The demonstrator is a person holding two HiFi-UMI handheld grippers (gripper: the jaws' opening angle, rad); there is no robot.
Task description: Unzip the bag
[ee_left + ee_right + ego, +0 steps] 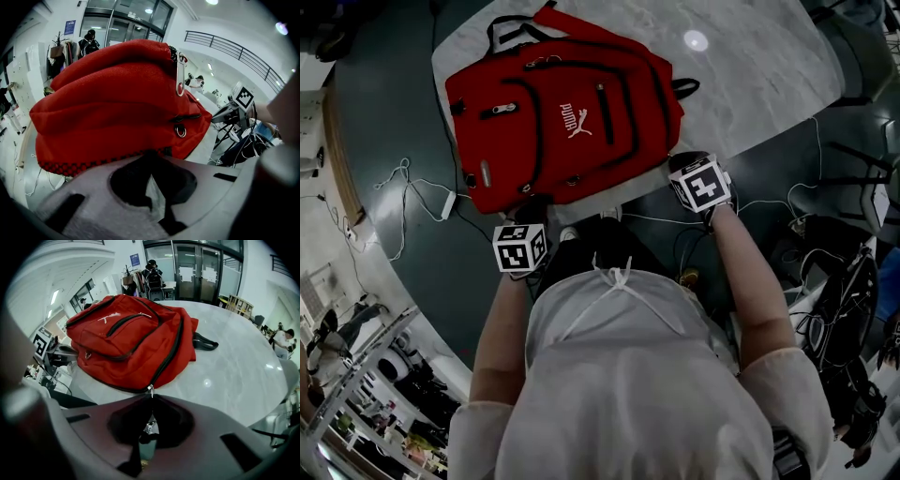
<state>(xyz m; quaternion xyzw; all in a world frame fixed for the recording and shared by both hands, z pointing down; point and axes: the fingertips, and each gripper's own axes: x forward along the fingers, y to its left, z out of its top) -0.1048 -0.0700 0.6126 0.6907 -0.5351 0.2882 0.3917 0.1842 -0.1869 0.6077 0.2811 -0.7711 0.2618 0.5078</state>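
A red backpack (567, 112) with a white logo lies flat on the round marble table (759, 66). My left gripper (536, 208) is at its near left corner, and in the left gripper view this gripper (151, 154) is shut on the bag's checkered bottom hem (93, 164). A silver zipper pull (180, 75) hangs on the bag's top. My right gripper (673, 161) is at the near right corner. In the right gripper view this gripper (151, 397) is shut on the pull of the main zipper (150, 390), whose black track (171, 352) runs closed up the bag's side.
The table's near edge runs just under both grippers. White cables and an adapter (447, 204) lie on the dark floor at the left. More cables and black chairs (848, 309) crowd the right. A black strap (205, 342) trails from the bag onto the table.
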